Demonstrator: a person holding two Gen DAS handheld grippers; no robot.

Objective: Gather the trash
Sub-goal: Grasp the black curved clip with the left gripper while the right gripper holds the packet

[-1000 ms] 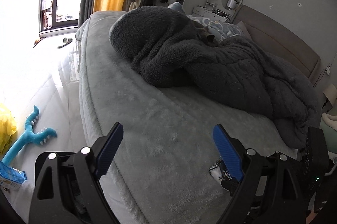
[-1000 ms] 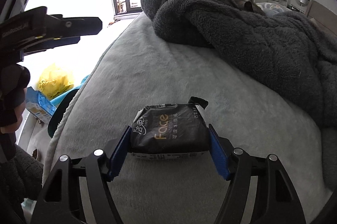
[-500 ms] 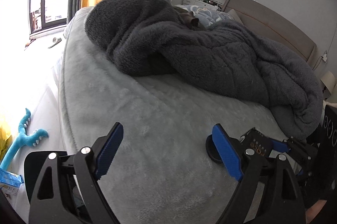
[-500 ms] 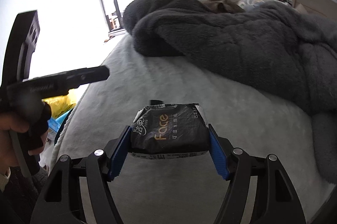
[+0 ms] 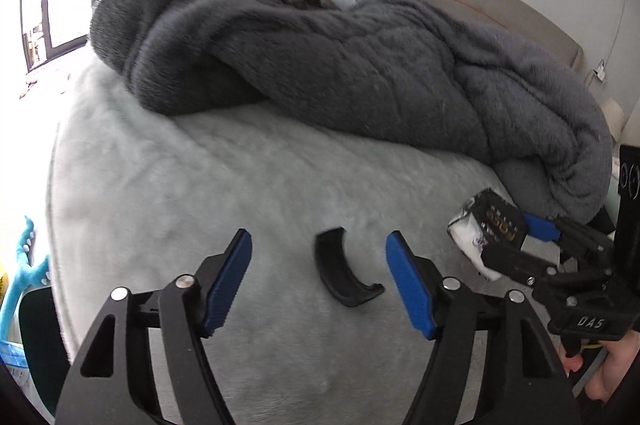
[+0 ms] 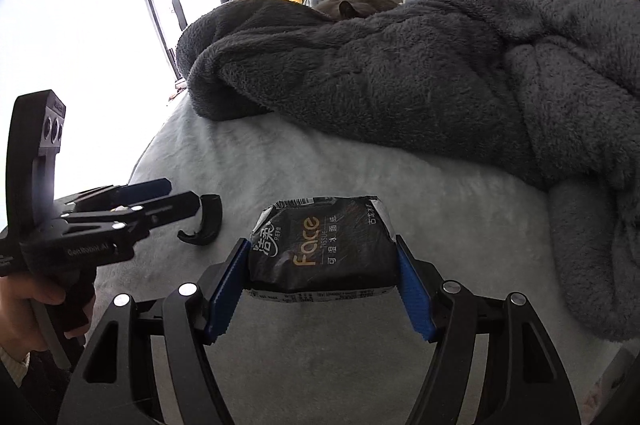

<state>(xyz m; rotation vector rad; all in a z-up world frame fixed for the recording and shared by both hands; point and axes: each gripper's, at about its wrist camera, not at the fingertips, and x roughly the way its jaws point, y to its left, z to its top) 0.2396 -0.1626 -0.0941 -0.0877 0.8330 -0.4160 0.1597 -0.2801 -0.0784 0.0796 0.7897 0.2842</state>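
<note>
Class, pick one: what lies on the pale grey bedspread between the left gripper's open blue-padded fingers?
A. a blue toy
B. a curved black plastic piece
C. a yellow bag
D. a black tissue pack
B: the curved black plastic piece lies on the pale grey bedspread between the fingers of the open left gripper; the right gripper holds the black tissue pack.

We saw a black tissue pack (image 6: 324, 249), gold "Face" lettering upward and white paper showing at its ends, clamped level above the pale bed cover. A curved black plastic piece (image 5: 345, 273) lay loose nearby.

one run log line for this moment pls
right gripper: shut on tissue pack | left gripper: open, jaws either side of black curved piece on bed | not gripped yet
</note>
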